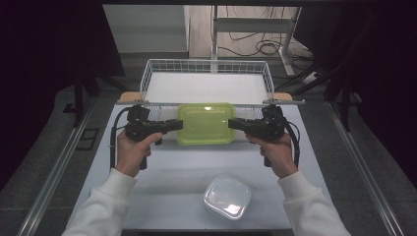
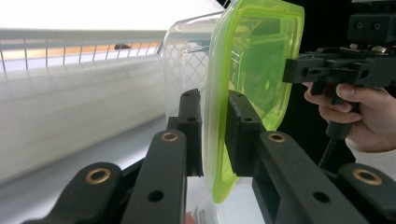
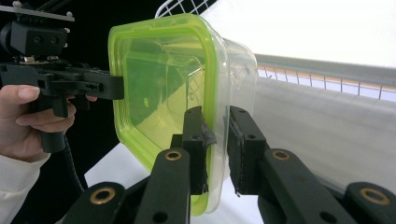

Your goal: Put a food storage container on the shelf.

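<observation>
Green-lidded clear container [image 1: 205, 124] held near the tabletop's far edge, against the wire basket [image 1: 206, 66]; left gripper [image 1: 178, 125] and right gripper [image 1: 232, 123] each pinch its lid rim from opposite ends; white-lidded container [image 1: 227, 196] sits near the front edge

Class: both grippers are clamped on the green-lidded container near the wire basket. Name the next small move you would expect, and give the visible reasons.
Probably carry it forward over the rim and lower it into the wire basket. The left gripper and right gripper each pinch an opposite edge of the green-lidded container, which sits right at the basket's near rim. The clear container lies apart near the table's front edge.
</observation>
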Available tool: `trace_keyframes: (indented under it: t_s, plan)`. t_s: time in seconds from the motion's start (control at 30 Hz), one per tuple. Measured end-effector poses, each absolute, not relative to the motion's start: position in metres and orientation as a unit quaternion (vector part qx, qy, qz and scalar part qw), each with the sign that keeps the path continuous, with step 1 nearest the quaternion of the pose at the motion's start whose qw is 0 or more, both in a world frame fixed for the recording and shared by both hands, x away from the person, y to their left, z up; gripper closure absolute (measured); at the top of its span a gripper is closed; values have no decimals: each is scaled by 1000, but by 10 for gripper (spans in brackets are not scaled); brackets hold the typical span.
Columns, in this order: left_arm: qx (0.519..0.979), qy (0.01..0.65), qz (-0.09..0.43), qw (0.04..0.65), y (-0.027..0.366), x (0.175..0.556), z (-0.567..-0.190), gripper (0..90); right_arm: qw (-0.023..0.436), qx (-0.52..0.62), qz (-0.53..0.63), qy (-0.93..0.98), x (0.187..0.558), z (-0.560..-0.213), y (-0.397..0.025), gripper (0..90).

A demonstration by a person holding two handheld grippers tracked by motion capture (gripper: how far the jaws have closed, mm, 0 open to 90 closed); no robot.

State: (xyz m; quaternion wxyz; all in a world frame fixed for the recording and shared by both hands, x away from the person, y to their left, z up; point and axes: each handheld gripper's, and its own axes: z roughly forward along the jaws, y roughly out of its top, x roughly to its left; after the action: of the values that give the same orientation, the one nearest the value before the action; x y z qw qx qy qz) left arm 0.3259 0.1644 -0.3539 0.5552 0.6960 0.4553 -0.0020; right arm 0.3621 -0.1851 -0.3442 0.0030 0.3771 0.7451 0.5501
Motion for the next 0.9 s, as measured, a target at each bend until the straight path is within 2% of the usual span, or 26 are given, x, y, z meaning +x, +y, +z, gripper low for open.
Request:
trace_keyframes:
  t_s: [0.37,0.9]
  plan:
    - [704,444,8,555,163,345,-332,783,7,379,560,737,376,-328,-187,773]
    - [704,444,9,555,161,375,-319,784,15,385,558,735,403,-313,-188,773]
